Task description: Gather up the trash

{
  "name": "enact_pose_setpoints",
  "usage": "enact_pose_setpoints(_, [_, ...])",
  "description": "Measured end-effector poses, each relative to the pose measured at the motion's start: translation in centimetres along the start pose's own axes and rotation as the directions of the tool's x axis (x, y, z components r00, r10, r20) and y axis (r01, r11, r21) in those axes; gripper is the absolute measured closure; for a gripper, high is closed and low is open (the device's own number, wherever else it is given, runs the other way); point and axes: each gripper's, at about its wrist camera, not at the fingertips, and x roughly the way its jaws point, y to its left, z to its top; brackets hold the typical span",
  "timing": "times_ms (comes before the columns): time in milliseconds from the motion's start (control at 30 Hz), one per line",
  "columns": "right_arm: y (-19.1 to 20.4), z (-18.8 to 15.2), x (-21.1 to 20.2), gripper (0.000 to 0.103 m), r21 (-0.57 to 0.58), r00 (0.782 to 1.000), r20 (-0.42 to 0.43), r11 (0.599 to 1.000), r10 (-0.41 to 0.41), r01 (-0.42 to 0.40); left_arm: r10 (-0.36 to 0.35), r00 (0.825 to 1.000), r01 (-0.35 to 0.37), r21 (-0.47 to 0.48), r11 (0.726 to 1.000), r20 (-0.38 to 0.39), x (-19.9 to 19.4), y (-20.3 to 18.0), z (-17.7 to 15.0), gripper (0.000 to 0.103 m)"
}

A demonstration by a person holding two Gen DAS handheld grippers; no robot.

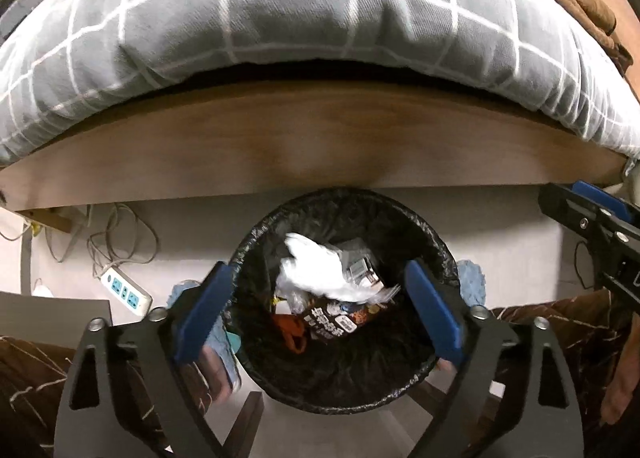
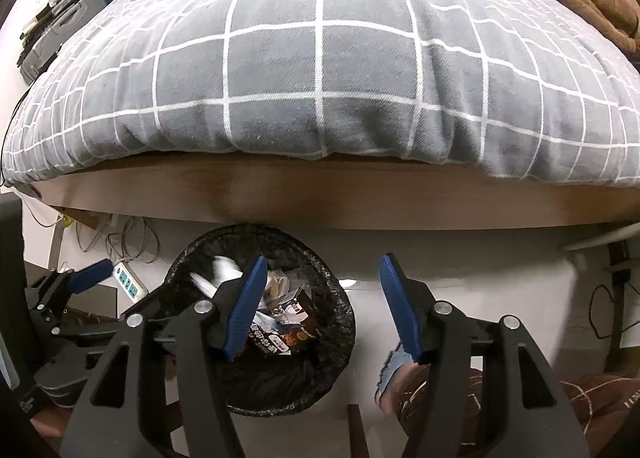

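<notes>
The white crumpled tissue (image 1: 320, 272) is lying on top of the other rubbish inside the bin (image 1: 416, 374), blurred in both views, so it seems to be just landing there. Under it a dark snack wrapper (image 1: 334, 320) and some clear plastic are filling the black liner, which is why the tissue is sitting high and not sinking.

I am holding my left gripper (image 1: 320, 312) straight above the bin mouth, jaws spread wide and grasping nothing, so that whatever leaves them falls inside the rim. My right gripper (image 2: 322, 308) is hovering just to the right of the bin, over the pale floor (image 2: 480, 278), jaws also released and empty; I judge it is waiting clear of the drop.

The bin is standing on the floor against the wooden bed frame (image 1: 280, 154), near a power strip (image 1: 126, 292), within easy reach of the checked quilt (image 2: 320, 70) above.
</notes>
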Motion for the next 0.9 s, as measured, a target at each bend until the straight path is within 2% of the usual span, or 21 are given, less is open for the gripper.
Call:
enact_pose_setpoints(67, [-0.3,0.4,-0.6,0.046,0.000,1.000,0.012,1.000,-0.001,0.001,0.010,1.000,-0.009,-0.016,1.000,0.021,-0.7,0.3,0.3,0.006])
enact_pose_setpoints(267, [-0.1,1.3,-2.9,0.046,-0.022,0.998,0.067,1.000,0.002,0.000,0.010,0.993,-0.002,-0.065,0.998,0.118,-4.0,1.5,1.7,0.006])
enact_pose_setpoints(433, [0.9,2.2,-6.1,0.035,-0.051,0.990,0.143,0.999,0.007,0.000,0.012,0.985,-0.002,-0.058,0.998,0.175,-7.4,1.9,2.7,0.006])
enact_pose_setpoints(600, [1.1,2.8,-10.0,0.014,-0.042,0.976,0.219,0.999,-0.008,0.018,0.017,0.970,-0.005,-0.051,0.999,0.244,-11.7,2.5,2.9,0.006])
enact_pose_setpoints(700, [1.0,3.0,-12.1,0.008,-0.029,0.969,0.247,0.999,-0.022,0.030,0.019,0.960,-0.005,-0.050,0.999,0.280,-14.0,2.7,3.0,0.006])
enact_pose_setpoints(900, [1.2,2.7,-16.2,0.008,-0.017,0.950,0.308,0.998,-0.056,0.064,0.035,0.934,-0.015,-0.059,0.998,0.355,-18.5,2.8,2.0,0.006])
